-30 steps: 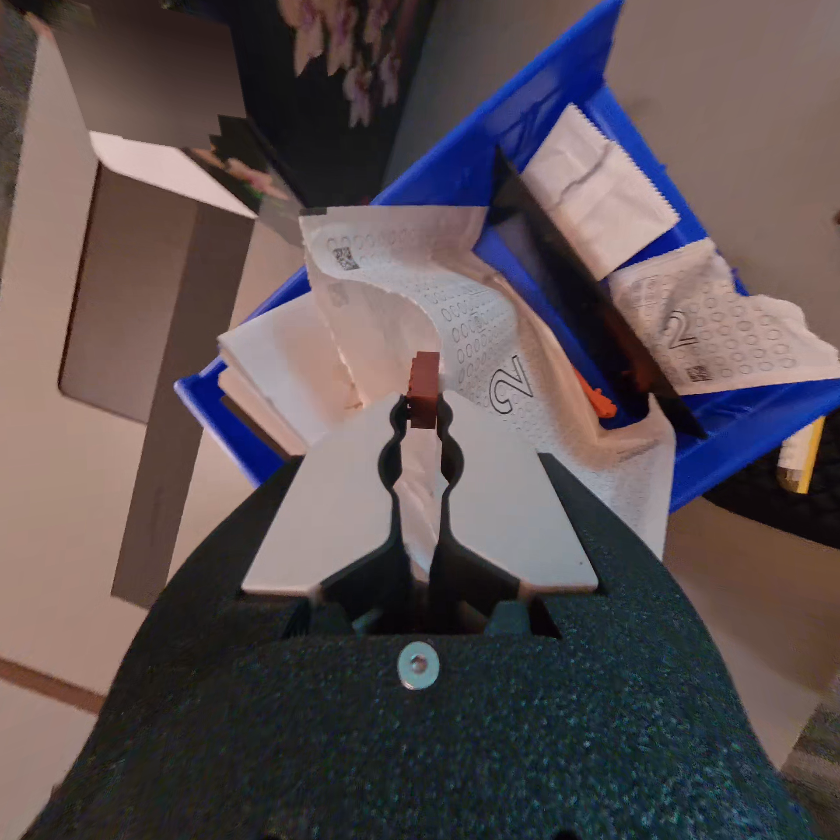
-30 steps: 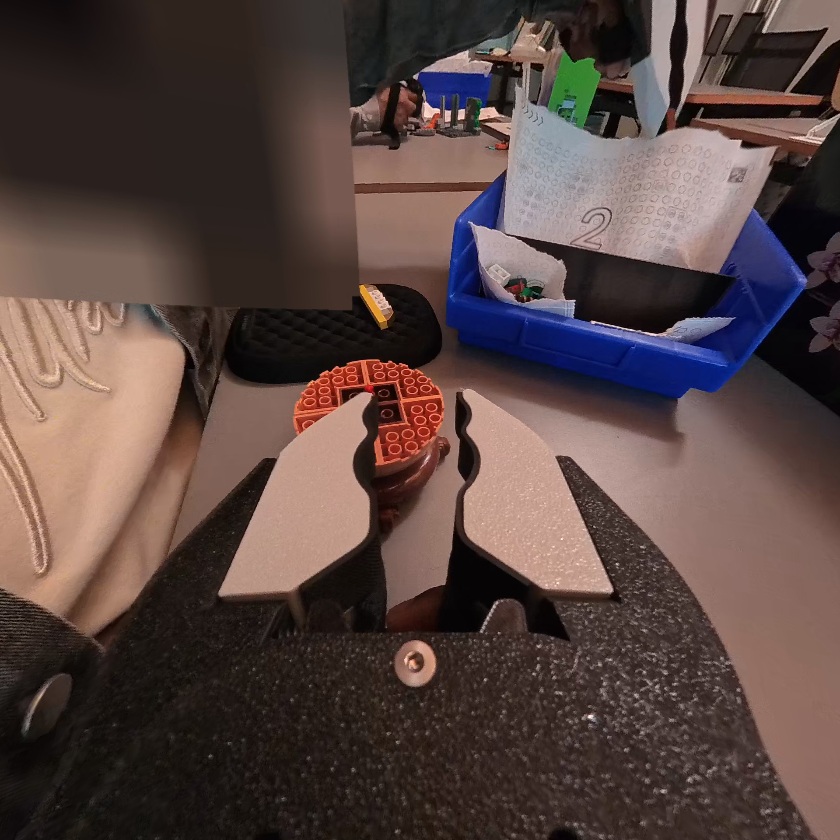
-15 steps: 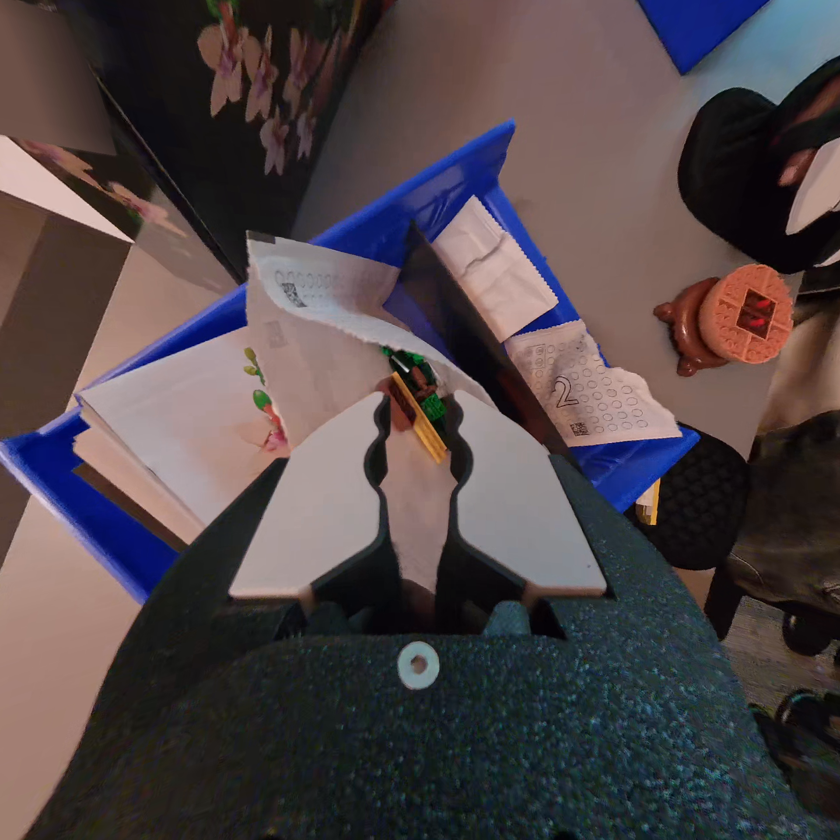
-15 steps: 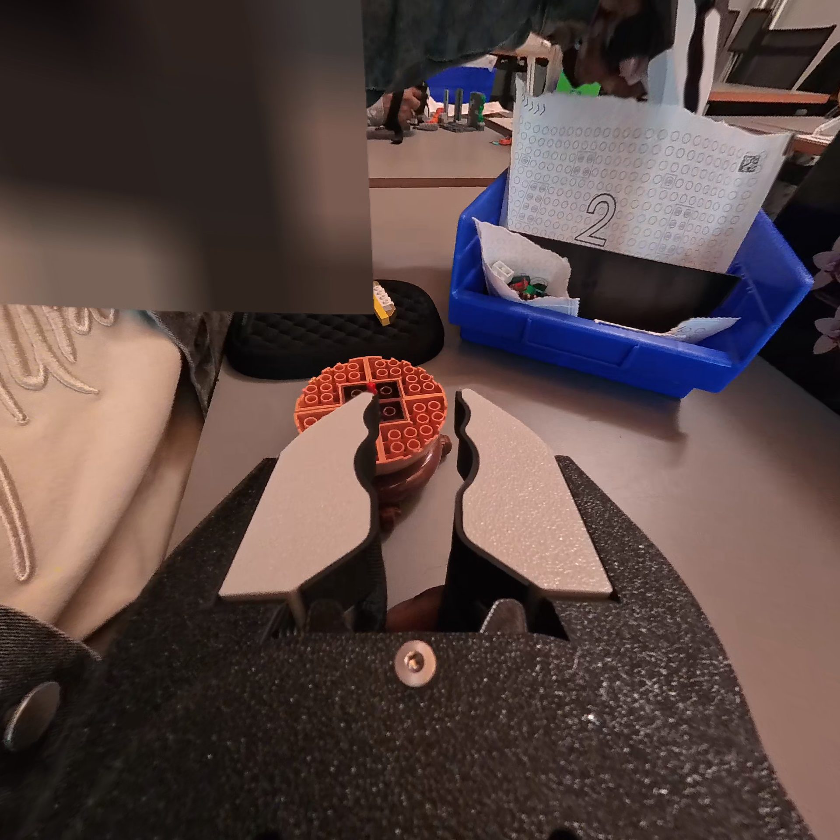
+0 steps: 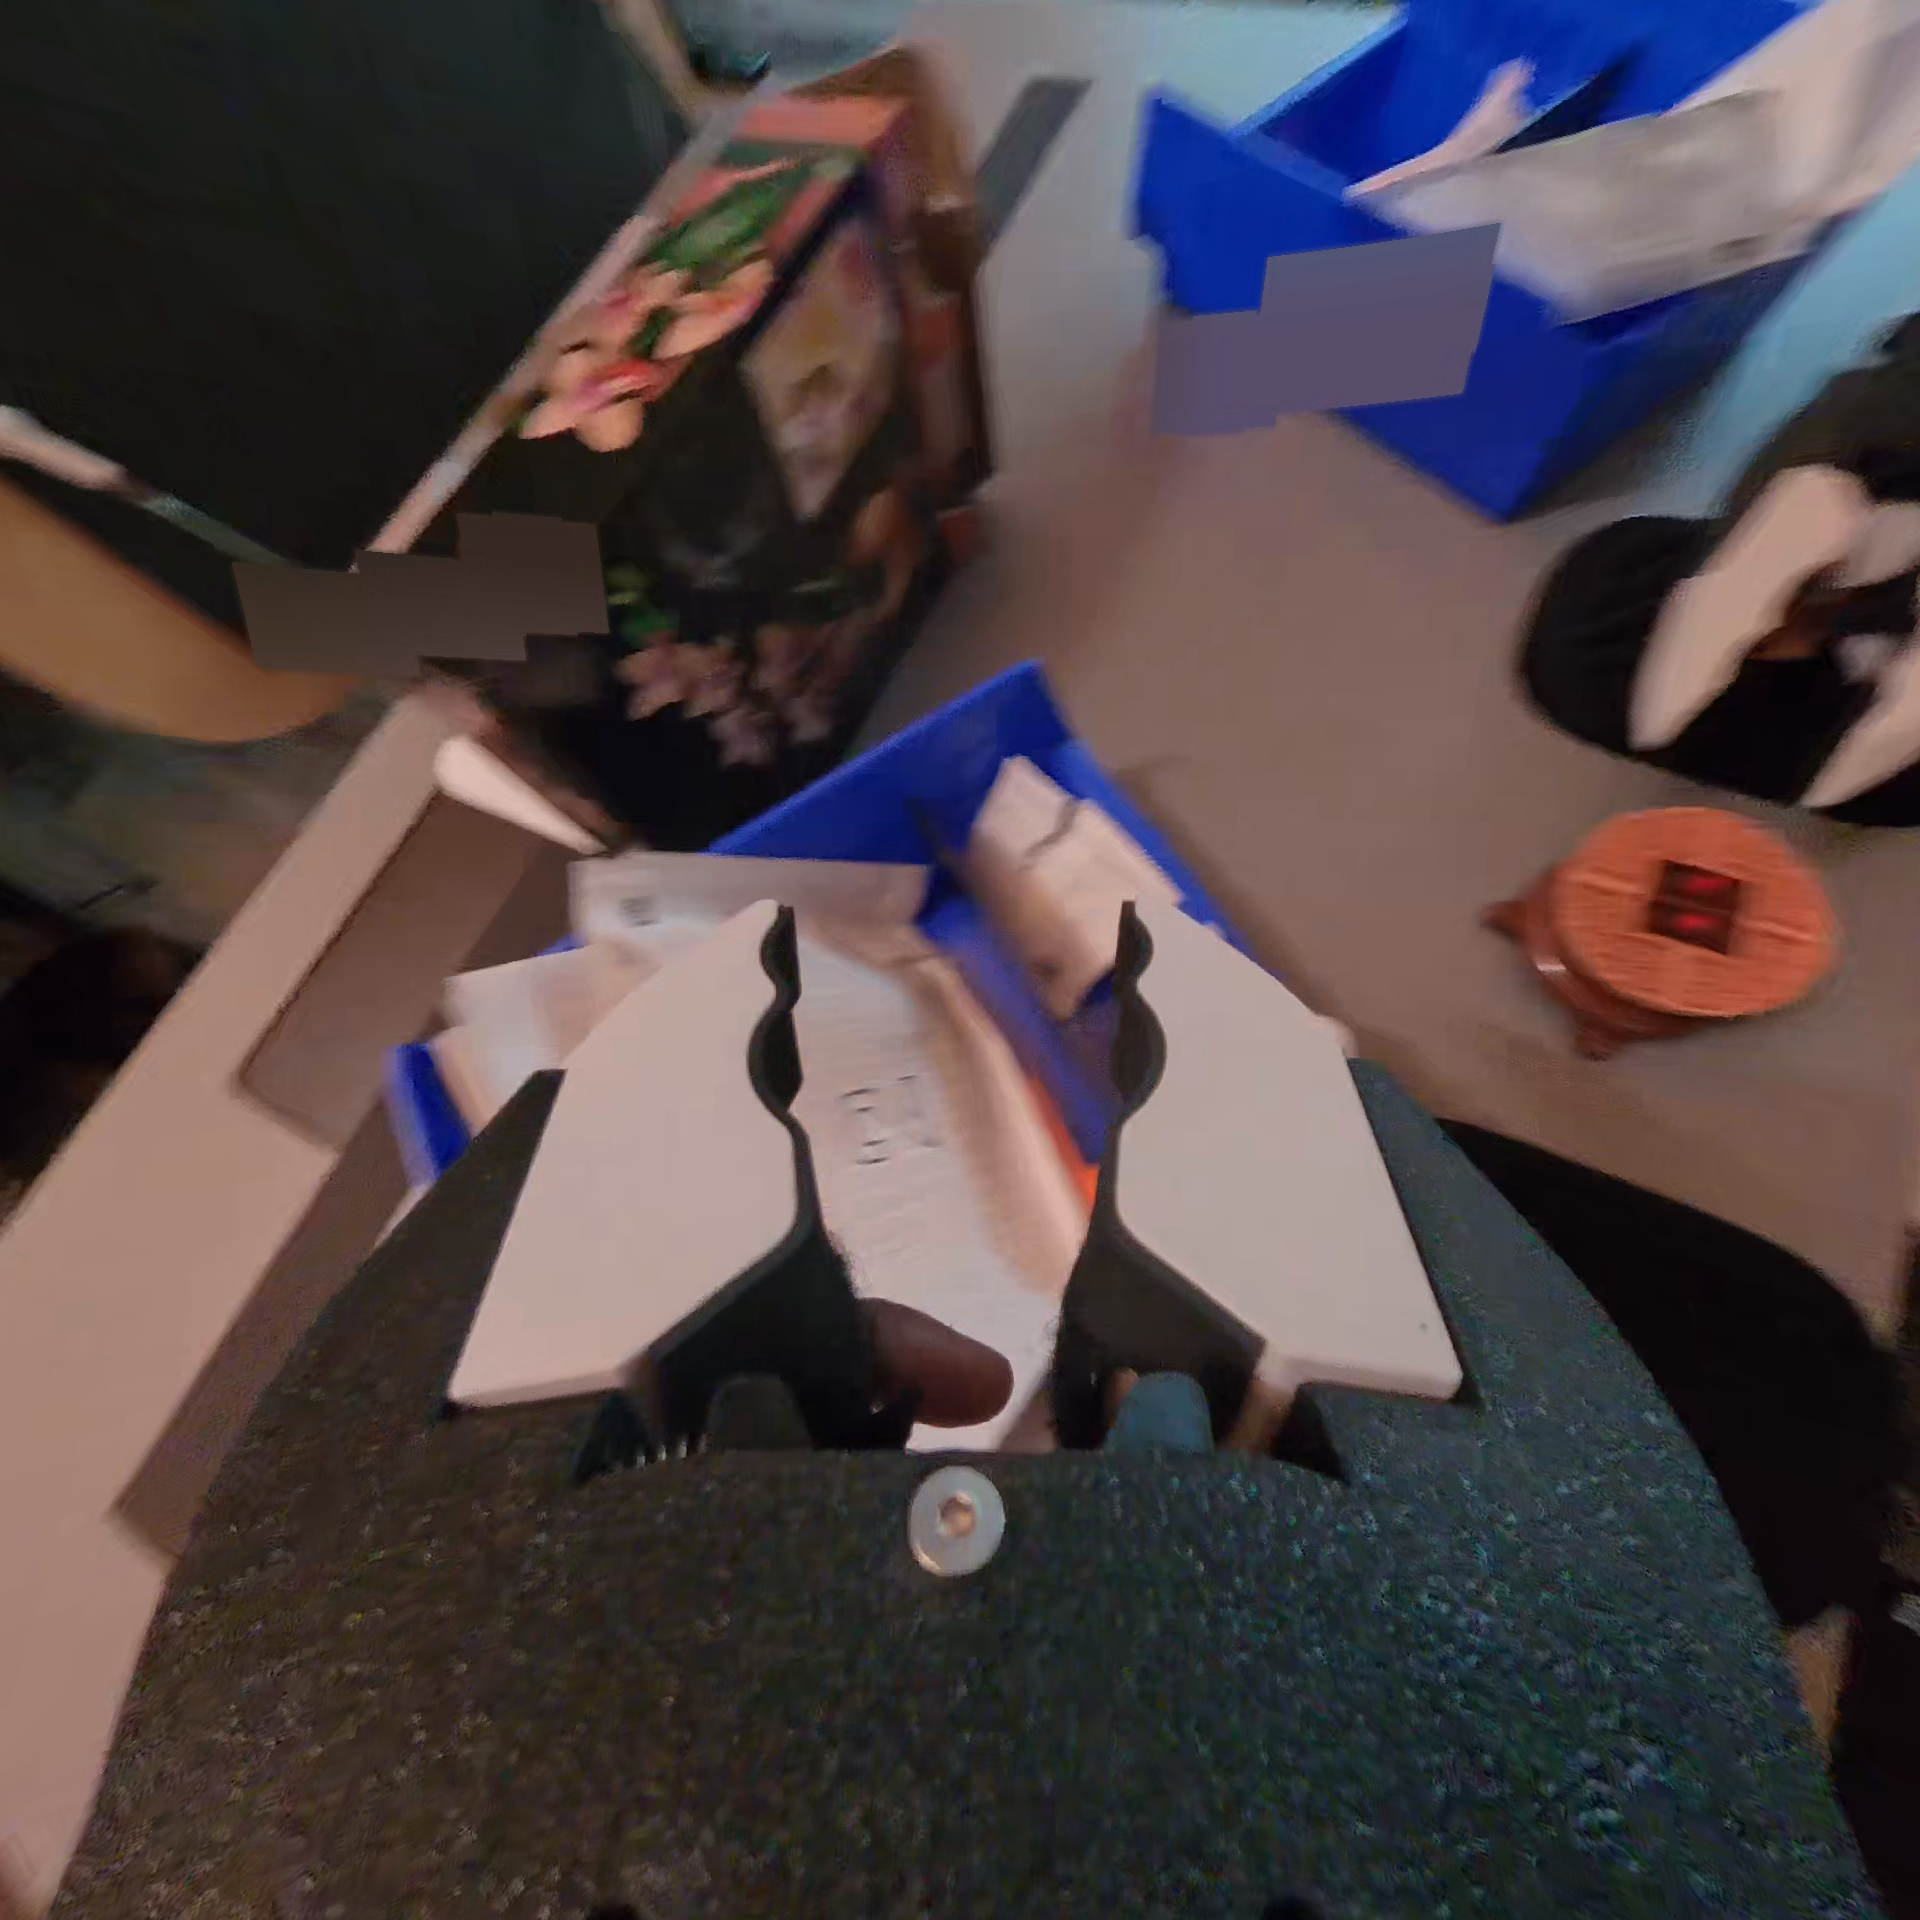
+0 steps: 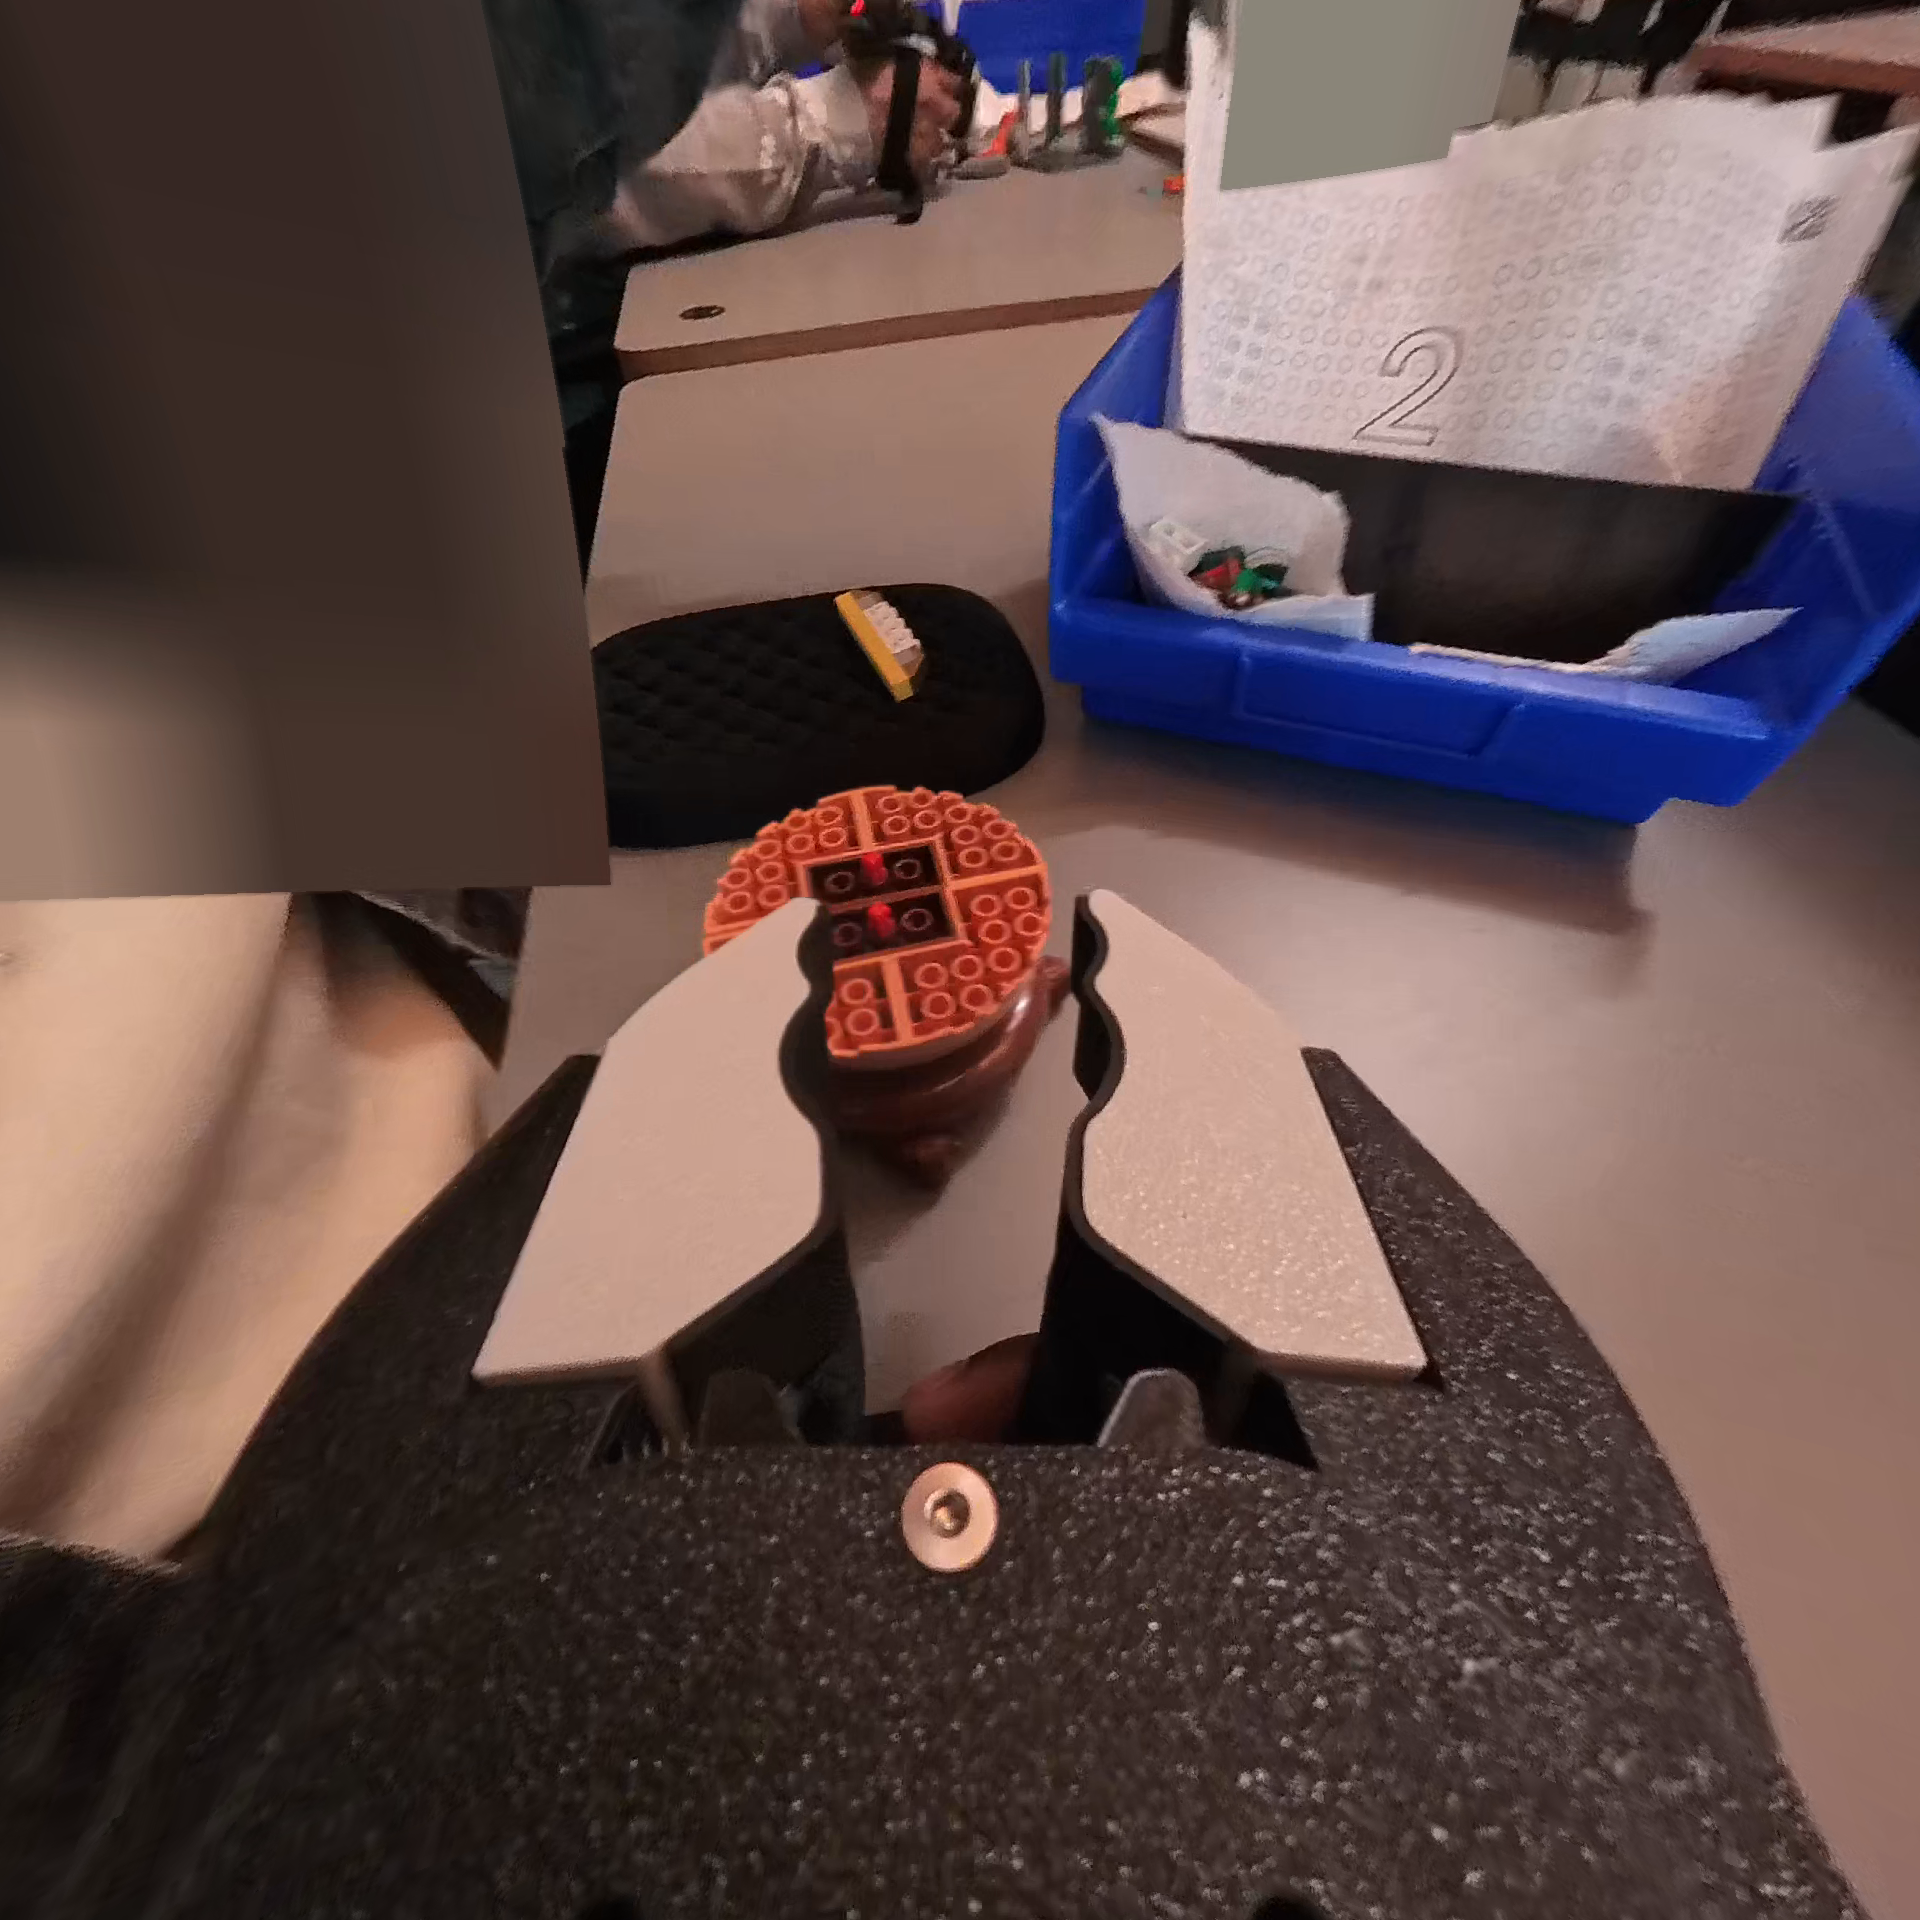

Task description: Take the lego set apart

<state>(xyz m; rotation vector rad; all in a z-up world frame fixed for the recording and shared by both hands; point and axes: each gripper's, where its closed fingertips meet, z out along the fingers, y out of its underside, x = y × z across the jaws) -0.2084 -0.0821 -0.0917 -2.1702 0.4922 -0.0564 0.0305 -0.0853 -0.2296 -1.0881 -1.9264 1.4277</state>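
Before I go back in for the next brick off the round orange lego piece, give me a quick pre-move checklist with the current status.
1. Left gripper empty and open: ok, nothing between its fingers.
2. Left gripper clear of the blue bin: cannot tell, it hovers over the paper bags and the view is blurred.
3. Right gripper open: ok, wide gap.
4. Round orange lego piece upright on the table: ok, studs up on its brown base.
5. Right gripper steadying the piece: not ok, its fingers flank it without closing on it.
6. Red pegs in the dark centre recess reachable: ok, uncovered.
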